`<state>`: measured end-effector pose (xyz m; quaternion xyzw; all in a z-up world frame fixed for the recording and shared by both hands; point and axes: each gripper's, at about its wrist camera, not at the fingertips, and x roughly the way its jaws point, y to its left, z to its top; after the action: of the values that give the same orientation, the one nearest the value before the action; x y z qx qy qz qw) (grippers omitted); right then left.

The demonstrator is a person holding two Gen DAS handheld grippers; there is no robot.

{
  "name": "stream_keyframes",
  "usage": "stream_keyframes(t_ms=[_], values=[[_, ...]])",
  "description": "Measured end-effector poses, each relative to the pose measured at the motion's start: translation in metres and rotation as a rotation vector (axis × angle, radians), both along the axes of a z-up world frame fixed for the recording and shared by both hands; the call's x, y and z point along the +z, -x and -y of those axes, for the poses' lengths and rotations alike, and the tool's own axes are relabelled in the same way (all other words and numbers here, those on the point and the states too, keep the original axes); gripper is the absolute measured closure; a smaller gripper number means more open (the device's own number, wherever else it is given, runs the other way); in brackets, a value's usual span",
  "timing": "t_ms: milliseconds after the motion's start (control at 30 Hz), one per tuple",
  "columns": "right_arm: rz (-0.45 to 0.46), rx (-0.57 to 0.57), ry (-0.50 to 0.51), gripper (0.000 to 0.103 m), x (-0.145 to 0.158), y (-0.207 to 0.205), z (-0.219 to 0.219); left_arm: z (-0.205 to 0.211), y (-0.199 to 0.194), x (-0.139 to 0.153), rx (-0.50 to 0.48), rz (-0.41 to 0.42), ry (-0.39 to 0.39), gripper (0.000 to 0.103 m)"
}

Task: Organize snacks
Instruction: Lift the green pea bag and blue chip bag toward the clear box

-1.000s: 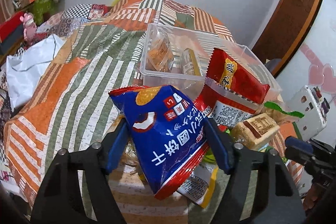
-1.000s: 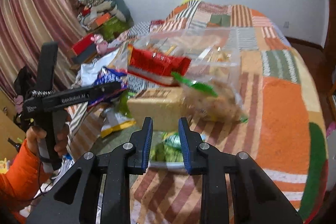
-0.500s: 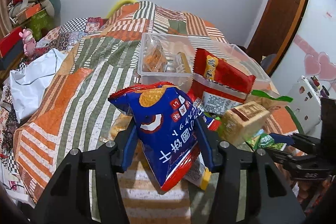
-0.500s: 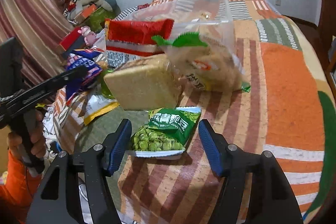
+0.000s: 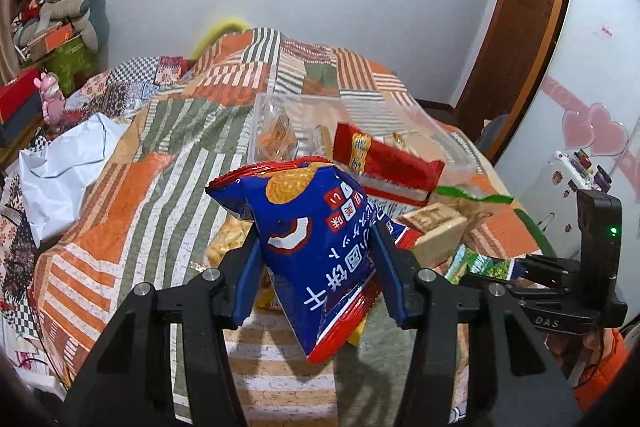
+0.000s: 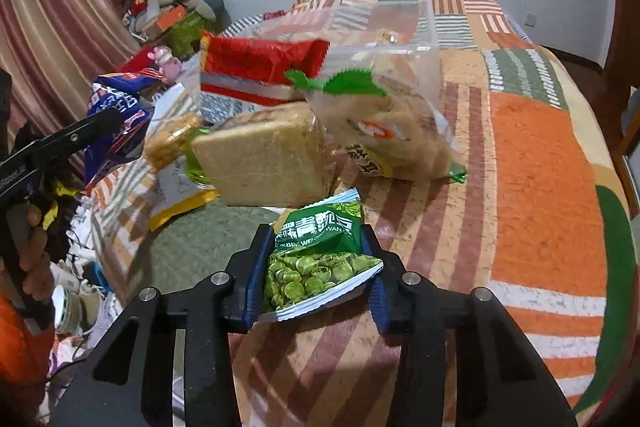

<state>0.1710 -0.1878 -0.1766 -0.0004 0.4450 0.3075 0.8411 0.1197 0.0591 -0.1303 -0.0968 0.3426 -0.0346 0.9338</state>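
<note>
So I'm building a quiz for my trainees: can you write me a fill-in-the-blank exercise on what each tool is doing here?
1. The left tool is shut on a ____ snack bag lifted above the bed.
2. The right tool grips a packet of green ____.
3. The clear plastic bin sits on a patchwork ____.
4. The long red packet leans against the clear ____.

Missing words: blue; peas; quilt; bin
</note>
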Motion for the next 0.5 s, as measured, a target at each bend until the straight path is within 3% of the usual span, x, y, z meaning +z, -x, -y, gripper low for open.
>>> stream_keyframes(t_ms=[333, 500], values=[[0.152, 0.012, -0.052, 0.066, 0.052, 0.009, 0.006, 0.001, 0.000, 0.027, -0.004, 0.073, -0.008, 0.051], [0.229, -0.021, -0.095, 0.066, 0.075, -0.006, 0.006, 0.000, -0.008, 0.040, -0.005, 0.108, -0.021, 0.051]])
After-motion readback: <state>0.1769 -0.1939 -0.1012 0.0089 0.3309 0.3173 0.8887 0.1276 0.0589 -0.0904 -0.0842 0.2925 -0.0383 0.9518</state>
